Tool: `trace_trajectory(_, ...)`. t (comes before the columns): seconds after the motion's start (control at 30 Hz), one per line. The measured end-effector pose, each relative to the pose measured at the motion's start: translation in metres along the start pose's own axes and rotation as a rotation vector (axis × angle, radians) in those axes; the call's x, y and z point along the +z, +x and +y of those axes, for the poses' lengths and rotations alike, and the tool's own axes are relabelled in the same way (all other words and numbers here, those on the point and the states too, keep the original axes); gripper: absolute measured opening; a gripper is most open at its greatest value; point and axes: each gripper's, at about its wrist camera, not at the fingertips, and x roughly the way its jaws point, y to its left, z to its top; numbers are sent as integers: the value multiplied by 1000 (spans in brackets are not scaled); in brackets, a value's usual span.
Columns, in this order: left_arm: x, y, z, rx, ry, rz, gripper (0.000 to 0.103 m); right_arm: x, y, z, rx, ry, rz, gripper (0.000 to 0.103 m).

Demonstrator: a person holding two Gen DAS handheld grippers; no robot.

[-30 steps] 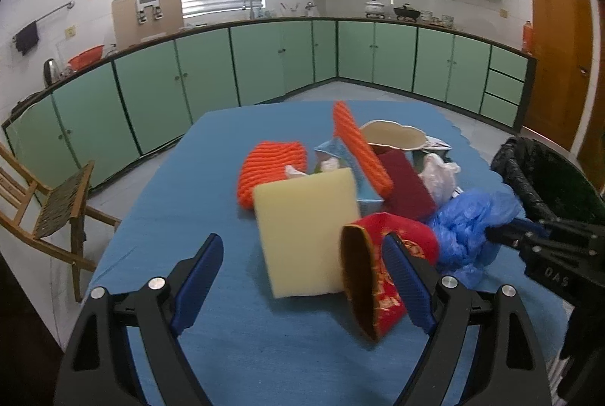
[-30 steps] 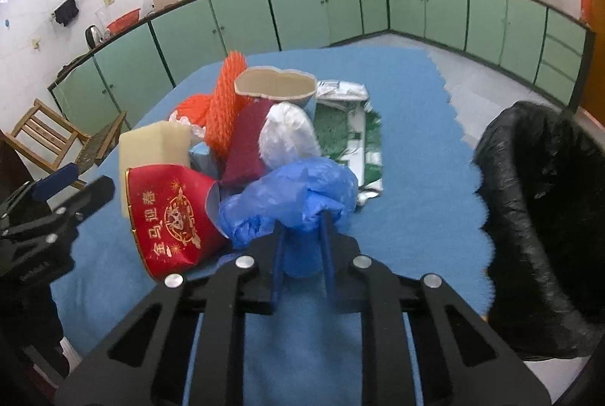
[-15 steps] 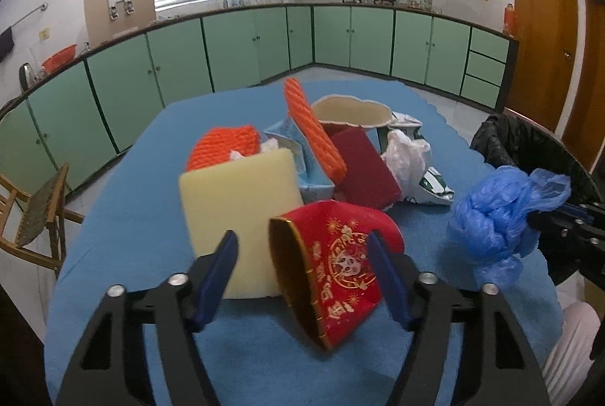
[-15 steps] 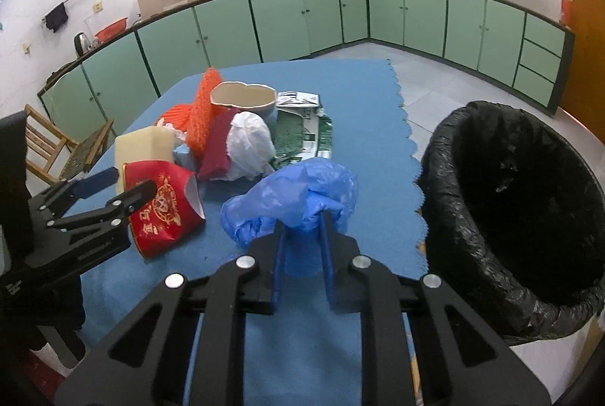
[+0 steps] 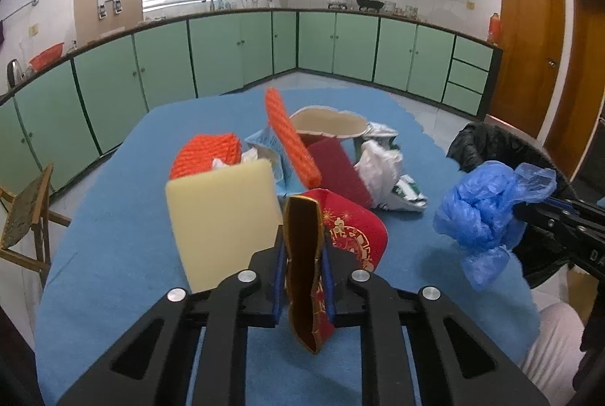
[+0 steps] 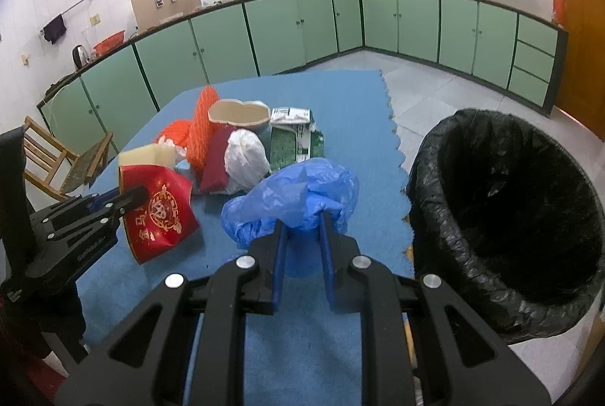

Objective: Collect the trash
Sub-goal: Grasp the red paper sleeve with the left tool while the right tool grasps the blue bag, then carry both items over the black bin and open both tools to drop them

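Observation:
My left gripper (image 5: 304, 247) is shut on a red paper bag with gold print (image 5: 351, 236), squeezing its open edge; it also shows in the right wrist view (image 6: 159, 213). My right gripper (image 6: 302, 220) is shut on a crumpled blue plastic bag (image 6: 302, 194), held above the table's right side; it also shows in the left wrist view (image 5: 484, 213). A bin lined with a black bag (image 6: 518, 217) stands right of the table, just beside the right gripper.
On the blue table (image 6: 359, 103) lies a trash pile: a yellow sponge (image 5: 223, 213), orange foam nets (image 5: 291, 137), a dark red pouch (image 5: 336, 171), a white bag (image 6: 245, 156), a beige bowl (image 6: 238, 113), green wrappers (image 6: 298, 137). A wooden chair (image 6: 56, 156) stands left.
My left gripper has closed on the red paper bag and lifted its edge. My right gripper has carried the blue bag up and right, closer to the black bin.

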Motion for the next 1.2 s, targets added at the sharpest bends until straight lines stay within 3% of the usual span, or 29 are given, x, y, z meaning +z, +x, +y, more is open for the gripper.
trace_trajectory(0.3,32,-27,-32,-97,36,-76,13,26,-48,-34,-48,62,-118,16)
trace_trajectory(0.63,78,-16,-120,-273,97,-160,13,36,-88,-115,-217,150,-199,16)
trace_trajectory(0.93,98,20,-210,-374,169,-148,13,23,-91,-185,-324,223,-198,16)
trace_trajectory(1.2,97,69,-270,-397,196,-61,13,0,-66,-235,-370,287,-143,16)
